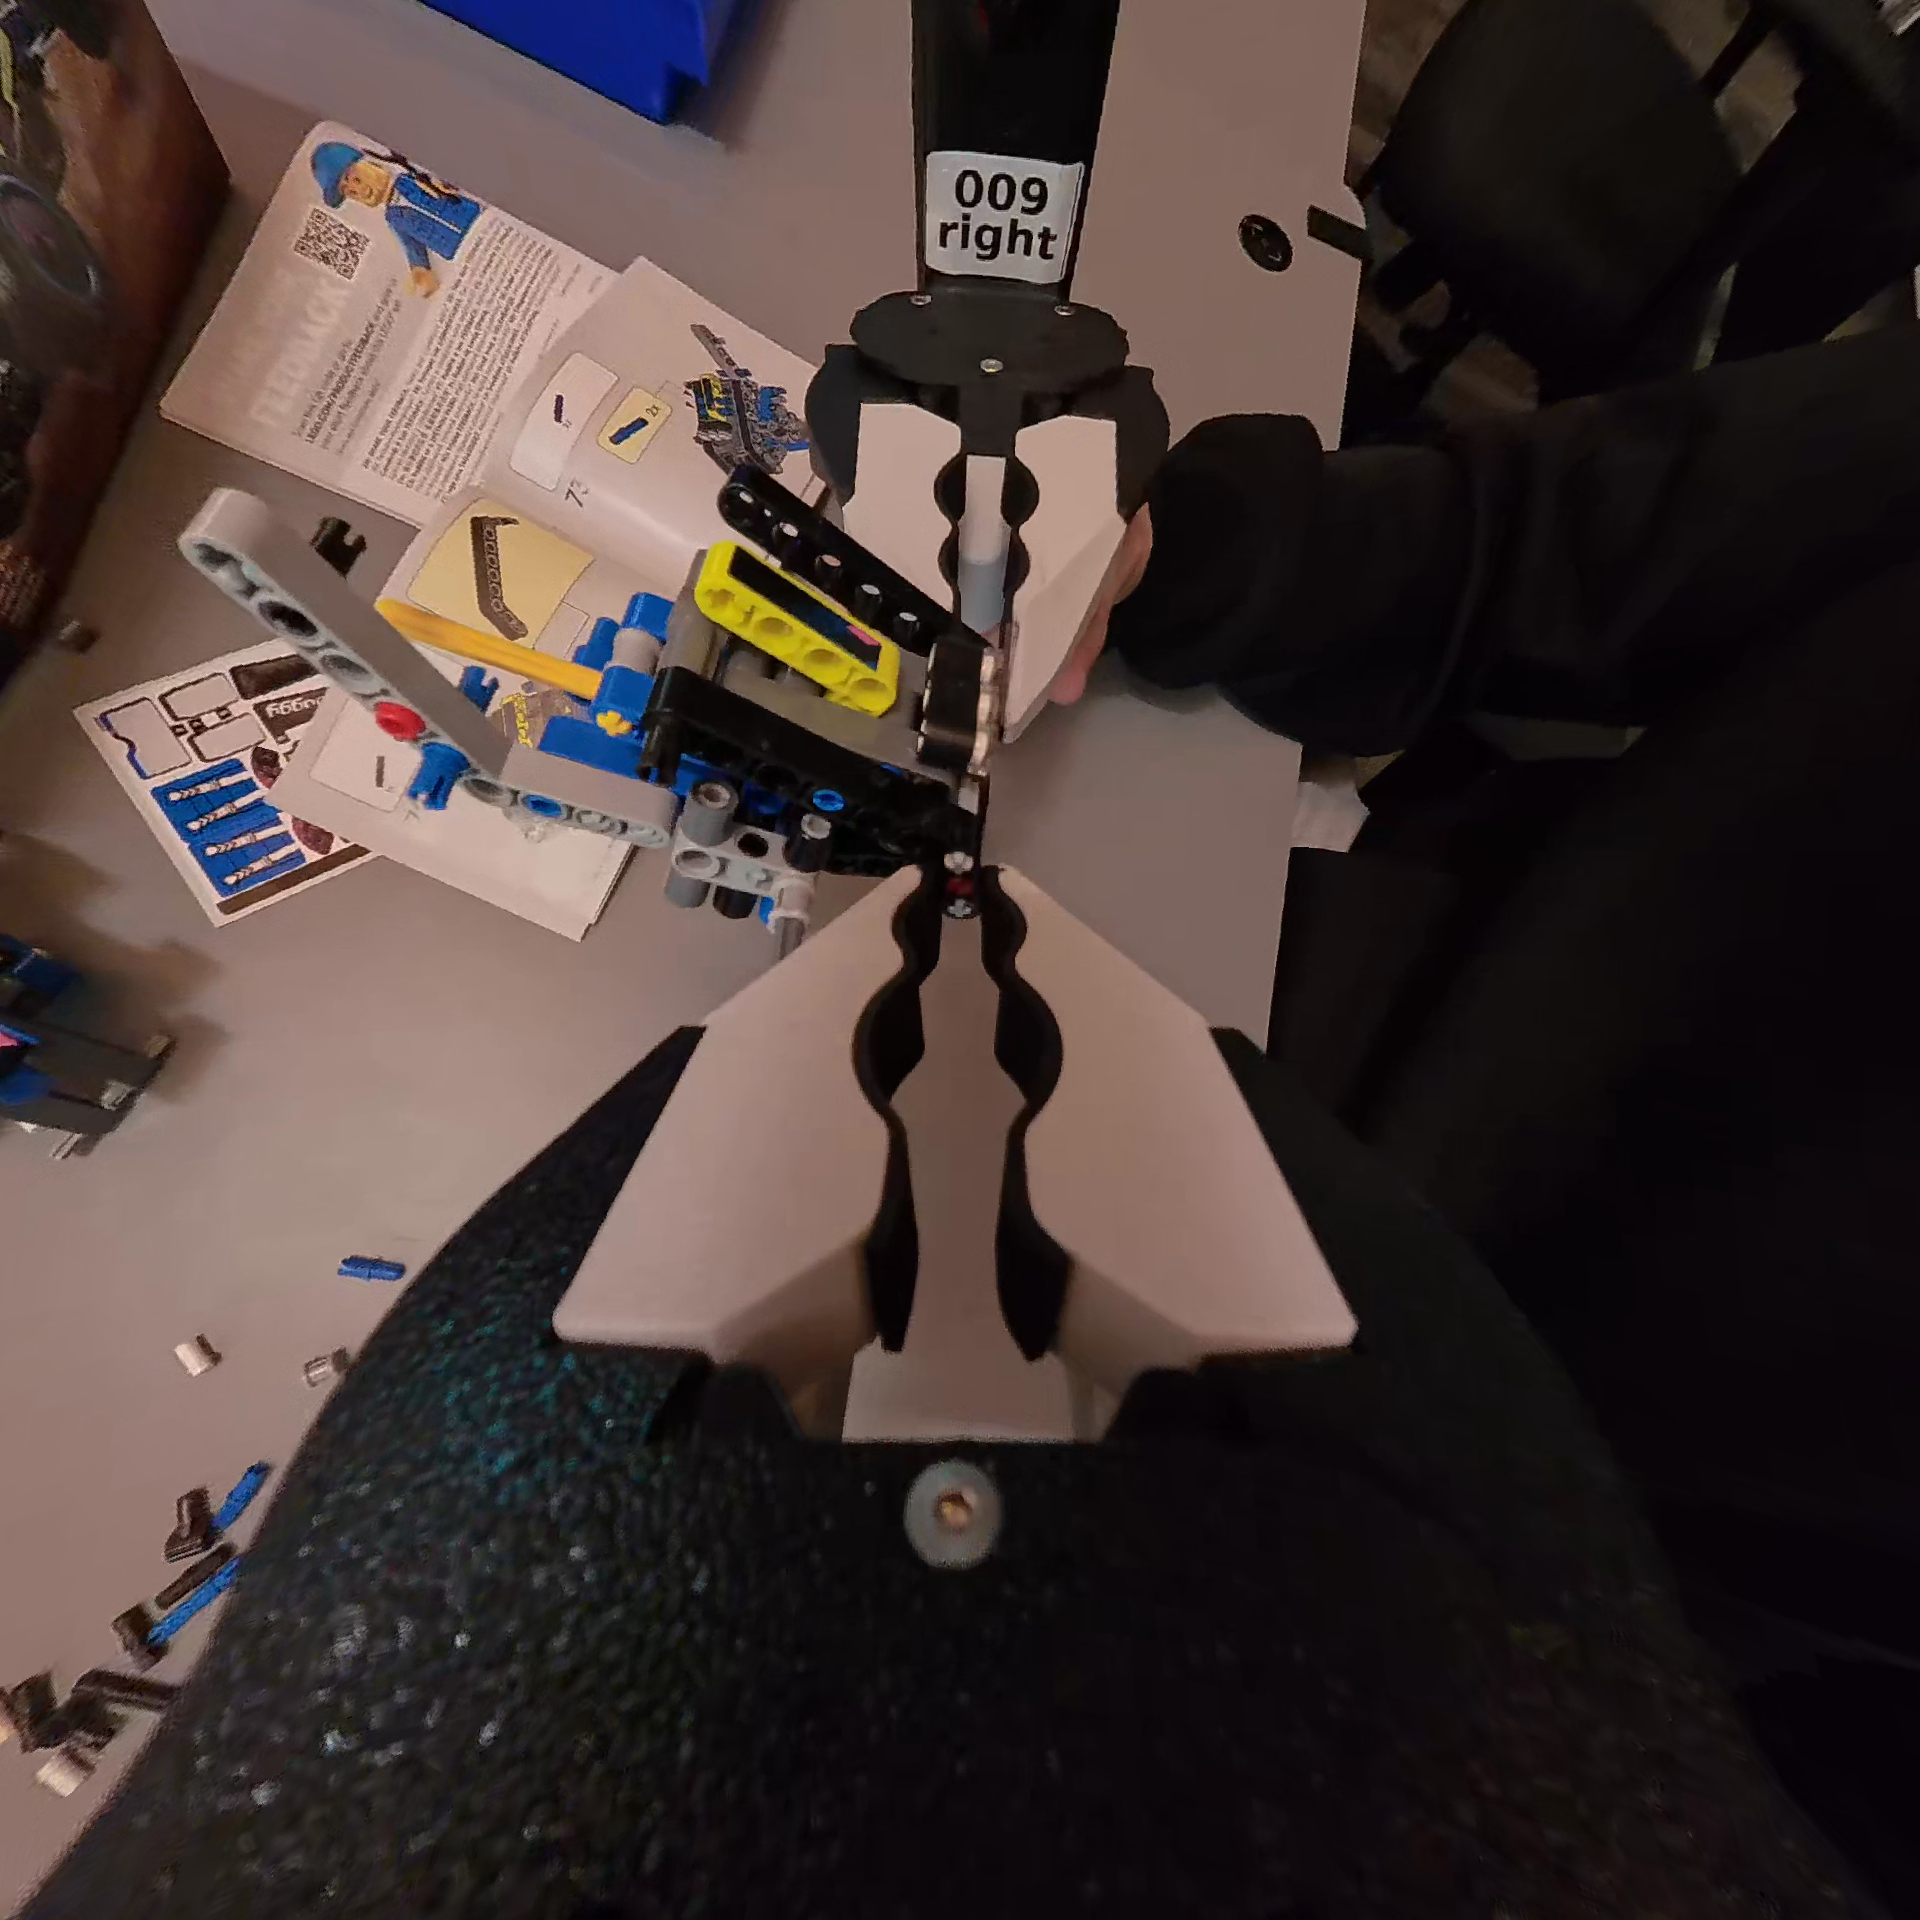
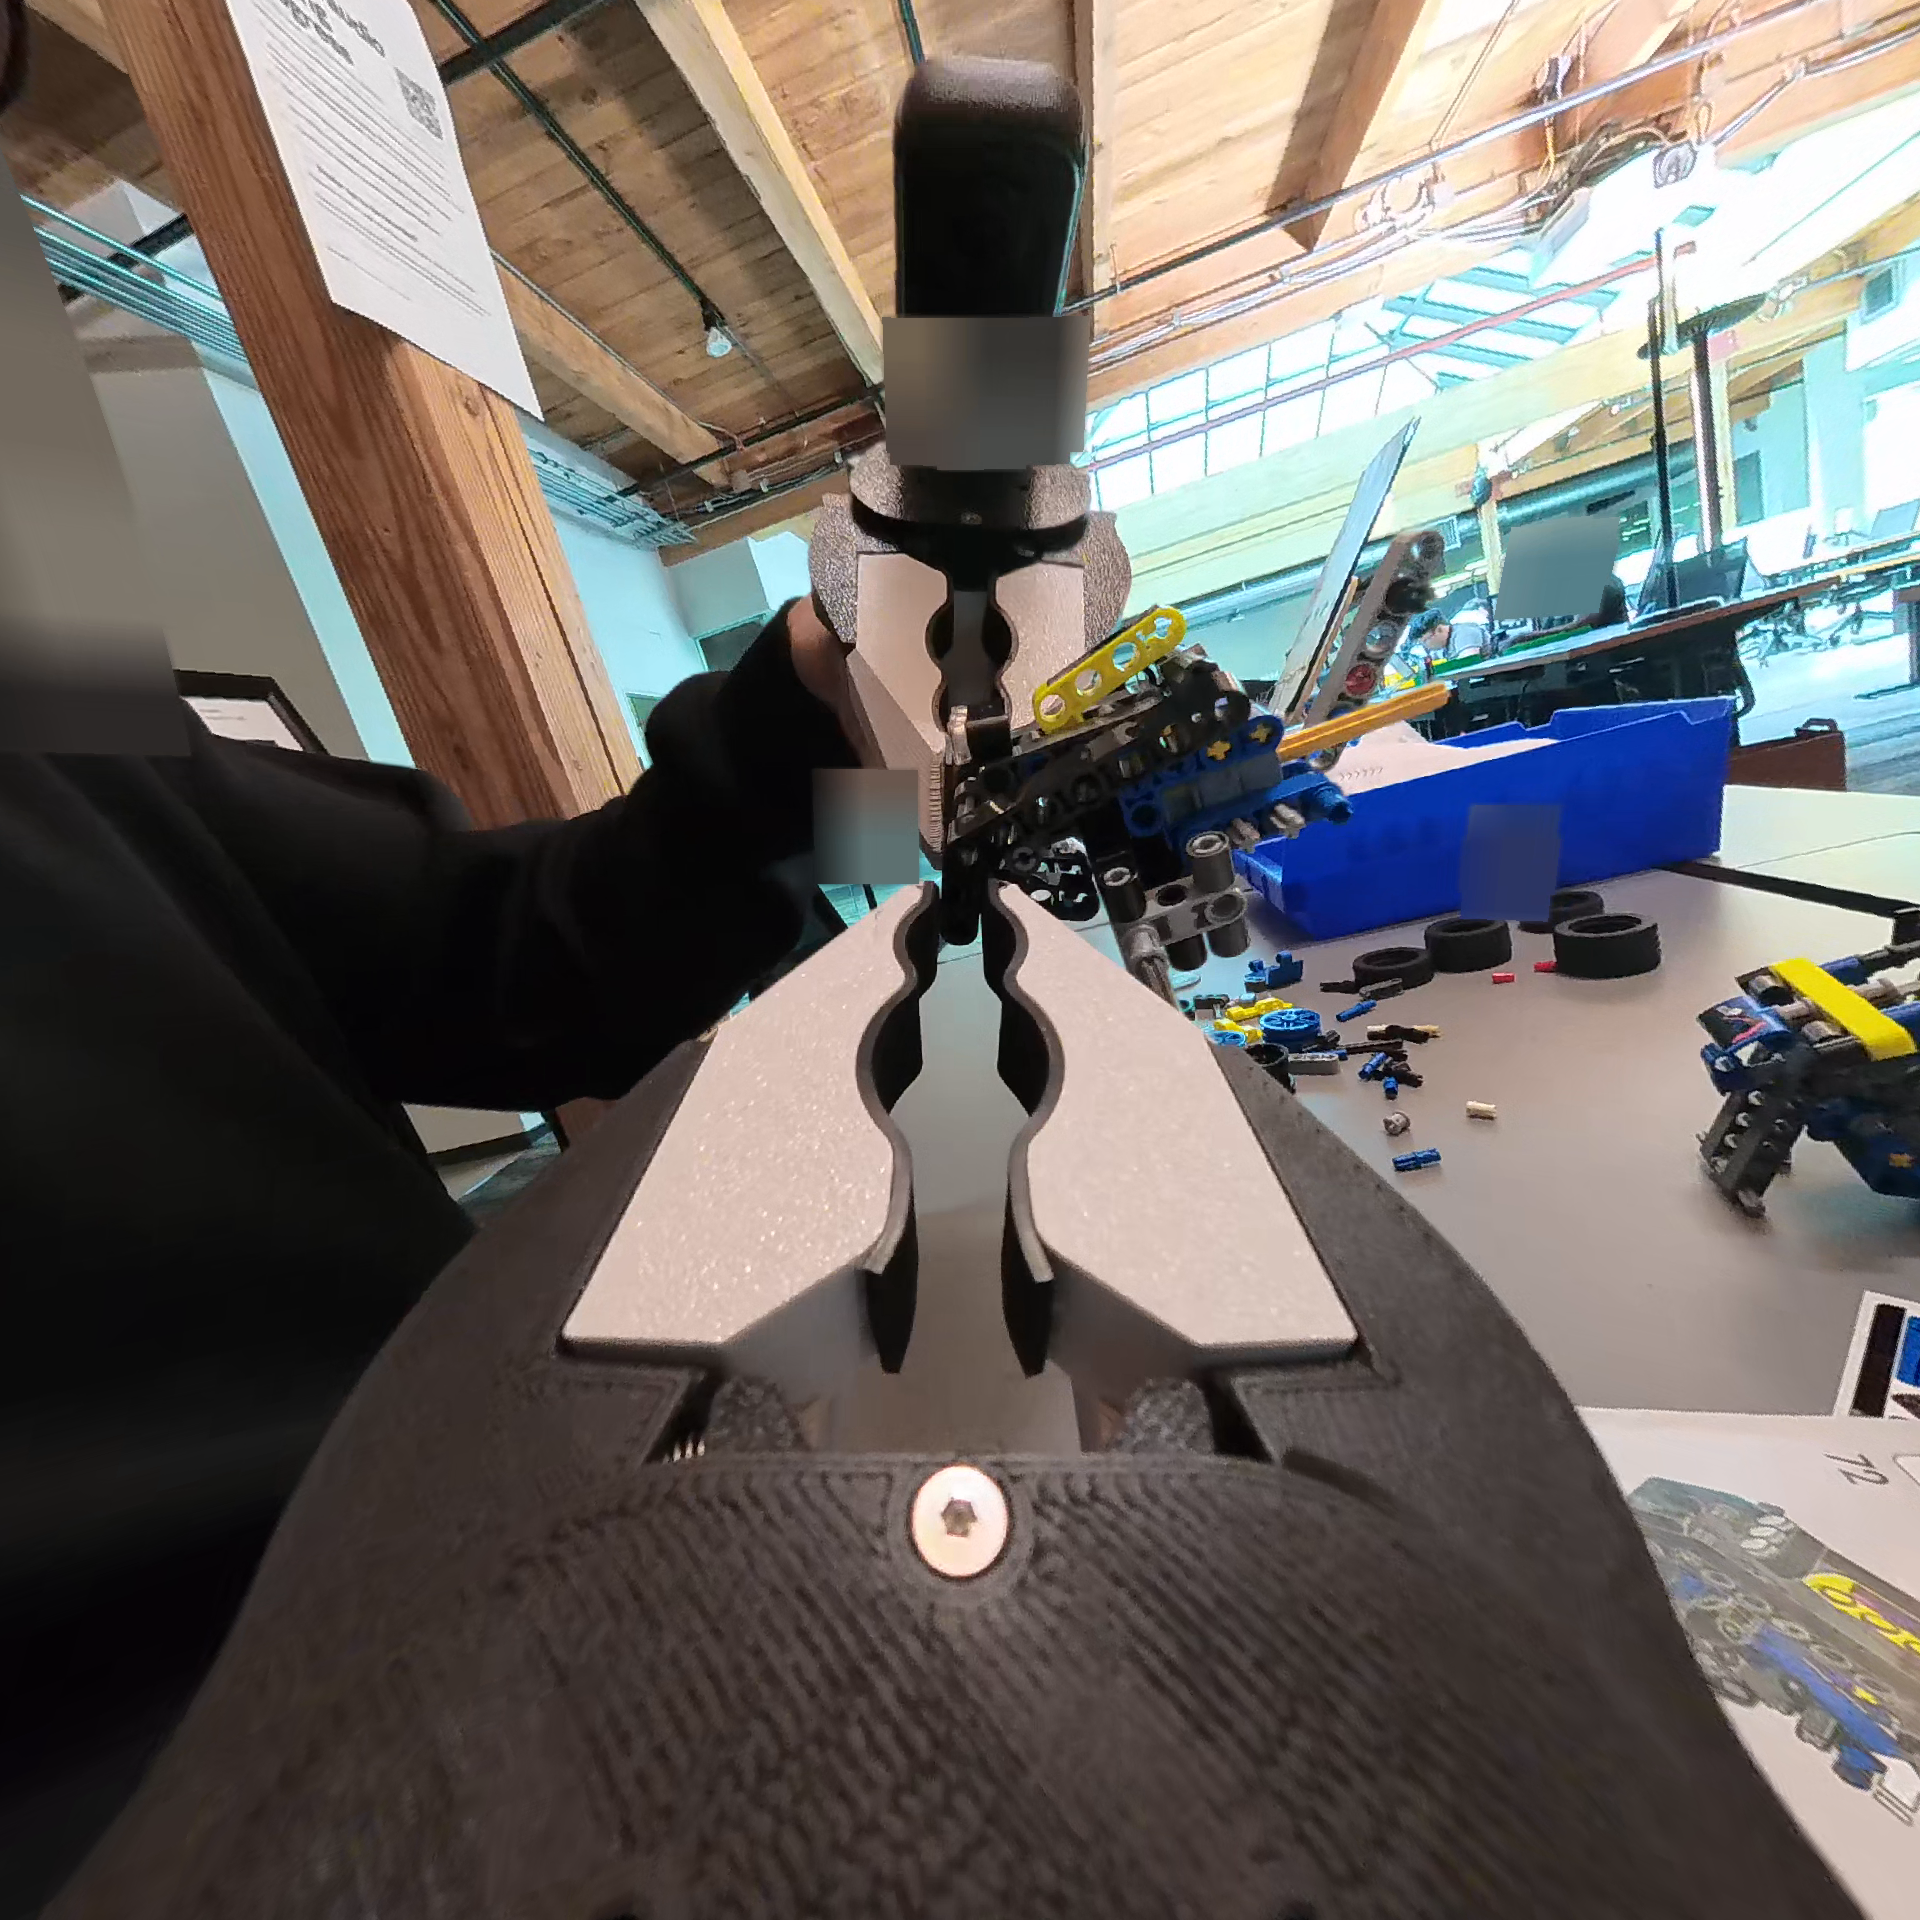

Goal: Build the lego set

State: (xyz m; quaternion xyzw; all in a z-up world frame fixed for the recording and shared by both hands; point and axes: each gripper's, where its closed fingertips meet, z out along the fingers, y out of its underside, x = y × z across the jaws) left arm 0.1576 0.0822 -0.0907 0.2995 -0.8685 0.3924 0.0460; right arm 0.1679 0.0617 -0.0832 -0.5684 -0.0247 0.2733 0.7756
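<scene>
Between both claws, left claw [image 1: 958,883] apparently pinches the brick model [image 1: 790,717].

Brick model [image 1: 790,717] between both facing hand-held grippers, above booklet [image 1: 499,436] on table [image 1: 1143,790], loose parts [image 2: 1351,1039] right

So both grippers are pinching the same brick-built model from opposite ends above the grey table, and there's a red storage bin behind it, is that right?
Not quite. The storage bin is blue, not red, as the right wrist view shows. The rest stands: the left gripper and the right gripper each pinch the black, blue and yellow brick-built model from opposite ends above the grey table.
</scene>
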